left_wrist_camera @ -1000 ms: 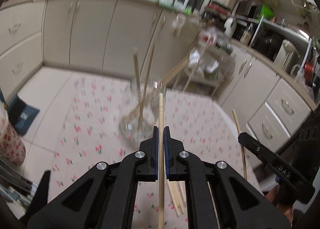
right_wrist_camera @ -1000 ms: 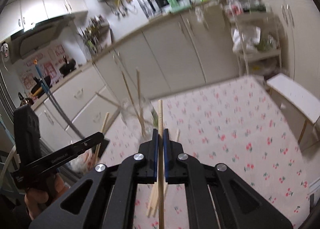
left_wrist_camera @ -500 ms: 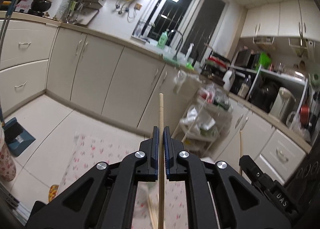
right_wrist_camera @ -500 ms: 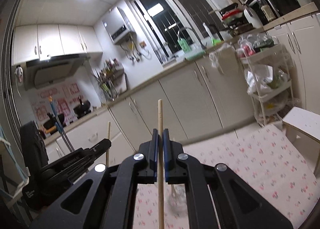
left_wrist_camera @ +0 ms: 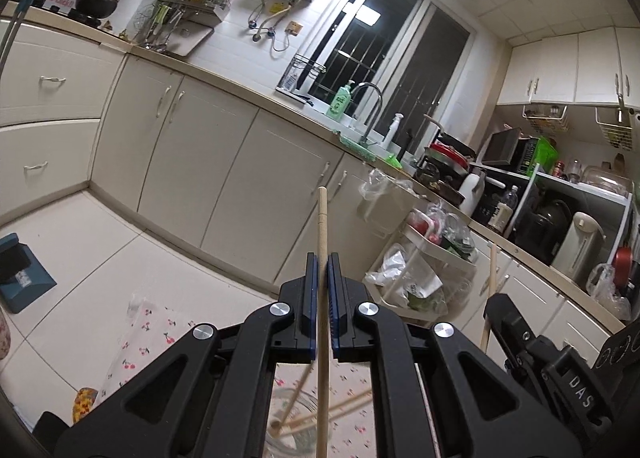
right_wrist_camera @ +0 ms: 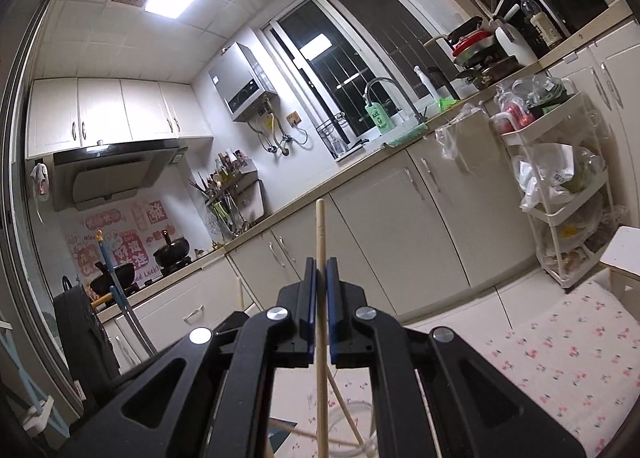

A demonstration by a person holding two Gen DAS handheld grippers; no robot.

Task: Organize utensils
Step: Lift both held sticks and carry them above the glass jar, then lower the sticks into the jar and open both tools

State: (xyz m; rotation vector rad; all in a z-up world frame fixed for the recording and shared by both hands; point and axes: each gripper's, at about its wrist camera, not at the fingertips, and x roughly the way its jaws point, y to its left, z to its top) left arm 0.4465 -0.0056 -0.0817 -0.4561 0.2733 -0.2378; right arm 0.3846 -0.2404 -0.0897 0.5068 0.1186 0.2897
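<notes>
Left gripper [left_wrist_camera: 322,270]: closed on a pale wooden chopstick [left_wrist_camera: 321,225]; stick held upright, apparently so the lower end can be dropped in end-first.
Right gripper [right_wrist_camera: 319,274]: closed on a second pale wooden chopstick [right_wrist_camera: 320,234], likewise upright.
Clear glass jar [left_wrist_camera: 298,428]: seen below the left gripper on the cherry-print tablecloth [left_wrist_camera: 144,334]; several chopsticks already leaned inside.
Position: lower stick ends are judged to be over the jar mouth; whether they are inside cannot be told.
Step in hand: judged lowering and release.

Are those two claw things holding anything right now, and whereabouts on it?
Yes. The left gripper pinches one wooden chopstick partway along its length; the right gripper pinches another chopstick likewise.
</notes>
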